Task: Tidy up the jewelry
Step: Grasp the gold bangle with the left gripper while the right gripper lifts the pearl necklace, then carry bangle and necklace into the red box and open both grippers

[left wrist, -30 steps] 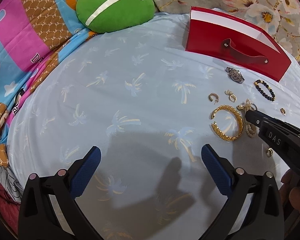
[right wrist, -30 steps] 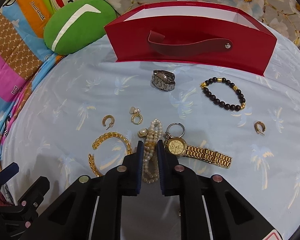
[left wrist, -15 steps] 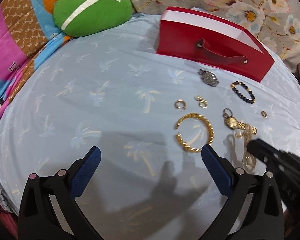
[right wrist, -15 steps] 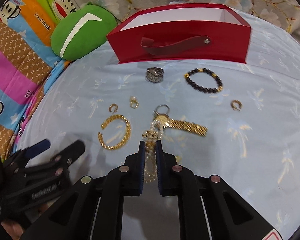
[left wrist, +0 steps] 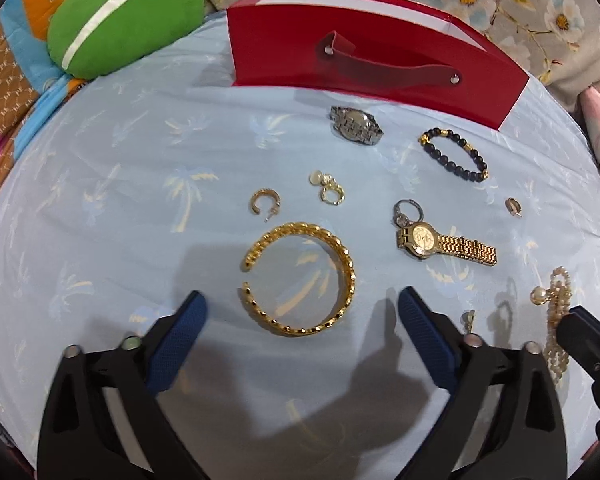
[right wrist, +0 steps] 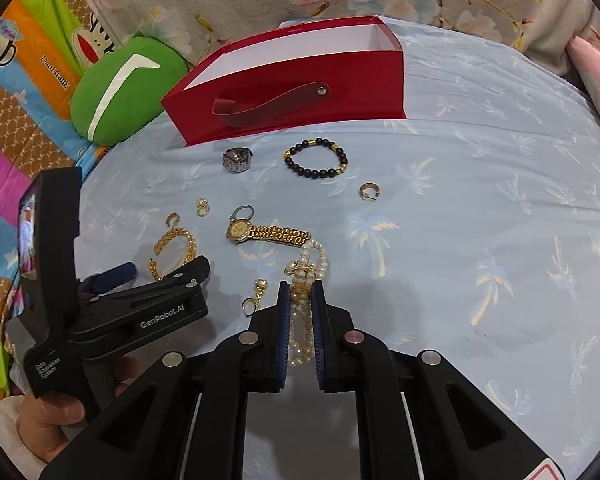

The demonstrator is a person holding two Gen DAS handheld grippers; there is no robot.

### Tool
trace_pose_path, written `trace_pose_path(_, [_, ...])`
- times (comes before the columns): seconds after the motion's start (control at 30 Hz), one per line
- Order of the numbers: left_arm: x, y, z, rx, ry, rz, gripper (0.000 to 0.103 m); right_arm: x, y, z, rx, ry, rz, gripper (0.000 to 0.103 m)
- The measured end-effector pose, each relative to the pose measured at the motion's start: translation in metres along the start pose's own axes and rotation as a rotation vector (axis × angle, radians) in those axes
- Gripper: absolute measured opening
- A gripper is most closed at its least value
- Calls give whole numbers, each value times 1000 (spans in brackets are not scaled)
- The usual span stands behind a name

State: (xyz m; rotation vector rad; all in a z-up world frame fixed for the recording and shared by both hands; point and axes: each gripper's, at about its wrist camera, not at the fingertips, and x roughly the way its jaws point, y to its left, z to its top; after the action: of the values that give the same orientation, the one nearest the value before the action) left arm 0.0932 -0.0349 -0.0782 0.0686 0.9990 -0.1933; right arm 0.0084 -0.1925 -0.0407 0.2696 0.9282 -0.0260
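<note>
Two grippers: right gripper [right wrist: 301, 294] clamped on the white pearl bracelet [right wrist: 305, 280], left gripper [left wrist: 302, 310] spread apart above the gold chain bangle [left wrist: 300, 278].

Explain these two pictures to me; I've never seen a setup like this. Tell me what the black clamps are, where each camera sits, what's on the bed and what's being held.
No robot here: a person holds a two-finger clamp in each hand, each carrying a fisheye camera looking along its fingers.

Left camera's picture: the left gripper is open and holds nothing, with a gold bangle lying just ahead of it.

Right camera's picture: the right gripper is shut on a pearl necklace. The left clamp shows at its left.

On the blue sheet lie a gold watch, a silver watch, a black bead bracelet, a ring and small earrings. Behind stands an open red bag, beside a green cushion.
</note>
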Motion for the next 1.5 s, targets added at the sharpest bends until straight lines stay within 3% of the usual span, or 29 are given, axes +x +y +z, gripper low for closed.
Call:
trace_pose_path(0.1, [-1, -3, -1, 27, -29, 25, 74, -2, -3, -1, 7, -3, -1, 9])
trace_pose_path(0.17, [-4, -2, -1, 30, -41, 11, 54, -2, -5, -1, 10, -4, -1, 9])
trace_pose_path(0.2, [-5, -1, 0, 29, -40, 0, 53, -2, -5, -1, 13, -5, 0, 9])
trace_pose_path(0.47, [-20, 3, -6, 28, -44, -79, 52, -4, -2, -2, 7, -8, 12, 9])
trace_pose_path(1.0, [-101, 10, 15, 30, -207, -98, 52, -48, 15, 22, -35, -139, 43, 9])
trace_pose_path(1.27, [-137, 7, 56, 49, -325, -97, 52, -80, 25, 70, -72, -270, 72, 9])
trace_pose_path(1.5, [-148, 7, 120, 48, -420, -109, 52, -89, 29, 132, -95, -371, 86, 9])
